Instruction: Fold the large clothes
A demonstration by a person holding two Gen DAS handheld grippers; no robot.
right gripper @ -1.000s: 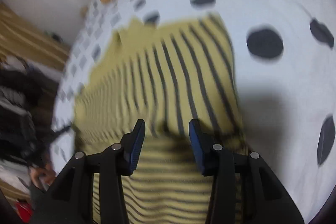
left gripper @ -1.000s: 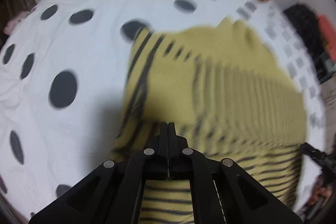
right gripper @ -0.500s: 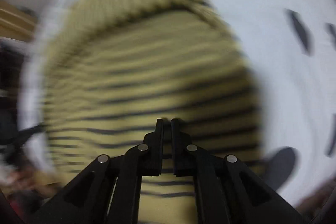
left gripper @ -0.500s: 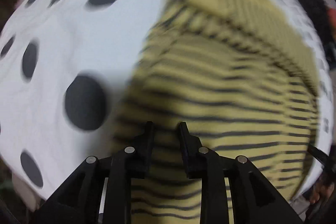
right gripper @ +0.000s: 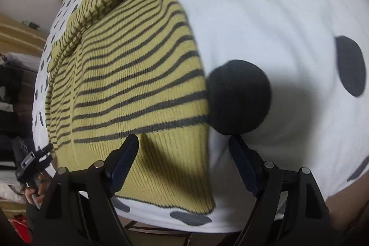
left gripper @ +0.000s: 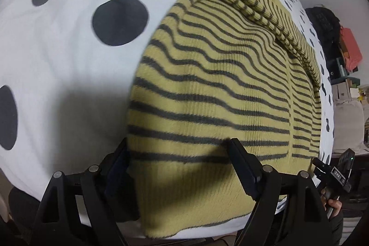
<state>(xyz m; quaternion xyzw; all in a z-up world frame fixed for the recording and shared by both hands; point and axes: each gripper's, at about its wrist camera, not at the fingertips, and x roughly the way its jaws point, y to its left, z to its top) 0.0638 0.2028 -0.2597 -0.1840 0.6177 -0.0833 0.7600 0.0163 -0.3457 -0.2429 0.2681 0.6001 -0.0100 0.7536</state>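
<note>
Dotted bedspread (left gripper: 69,43) beside sweater's (left gripper: 219,89) edge

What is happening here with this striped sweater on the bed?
A person is folding a yellow striped sweater on a white bedspread with dark dots, using handheld tongs in each hand. The left tongs and right tongs hang over the sweater's near hem, one at each corner. Both are opening, and no cloth is pinched. The sweater lies flat, already folded over.
</note>
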